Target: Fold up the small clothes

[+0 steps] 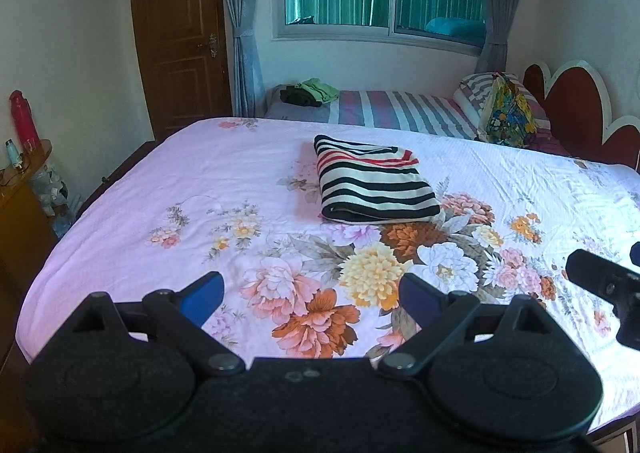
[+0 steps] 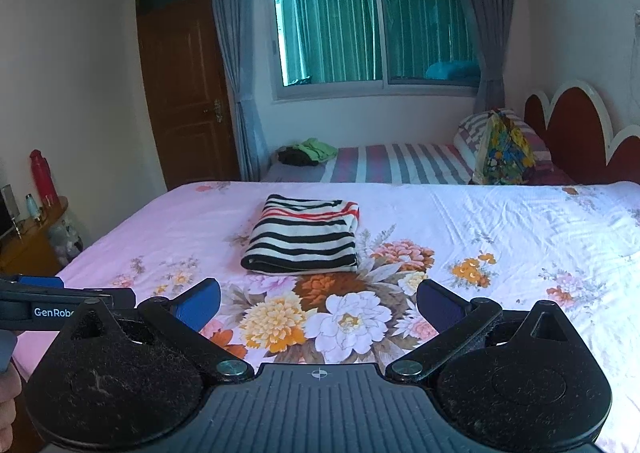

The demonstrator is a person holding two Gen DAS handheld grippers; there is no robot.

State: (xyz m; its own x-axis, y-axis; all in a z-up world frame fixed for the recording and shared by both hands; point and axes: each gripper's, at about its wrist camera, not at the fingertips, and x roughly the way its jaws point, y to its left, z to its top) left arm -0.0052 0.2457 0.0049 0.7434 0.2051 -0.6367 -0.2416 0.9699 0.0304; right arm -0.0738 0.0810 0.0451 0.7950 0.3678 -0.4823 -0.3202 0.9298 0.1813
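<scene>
A striped garment (image 1: pixel 374 181) lies folded into a compact, thick rectangle on a bed (image 1: pixel 132 213) covered with a pink floral sheet; its bands are black and cream, with a few red ones toward the far edge; the nearest edge shows stacked layers, so it appears to have been folded more than once; the corners look fairly square, though the far right corner bulges slightly. The left gripper (image 1: pixel 310 295) hovers low over the near part of the bed, well apart from the garment; its blue-padded fingers (image 1: pixel 202 299) are spread wide and grip nothing. The right gripper (image 2: pixel 318 305) sits in a like position, also short of the garment, fingers equally wide apart and empty; it shows at the right edge of the left view, and the left gripper at the left edge of the right view, so the two are side by side. Judging from this, the fold of this piece looks complete, and both tools seem clear of it. On a second bed (image 2: pixel 384 163) by the window, green and dark clothes (image 2: pixel 308 151) lie in a loose heap; whether they belong to the task cannot be told; if they do, they remain to be folded. No other loose garment shows on the floral sheet.
</scene>
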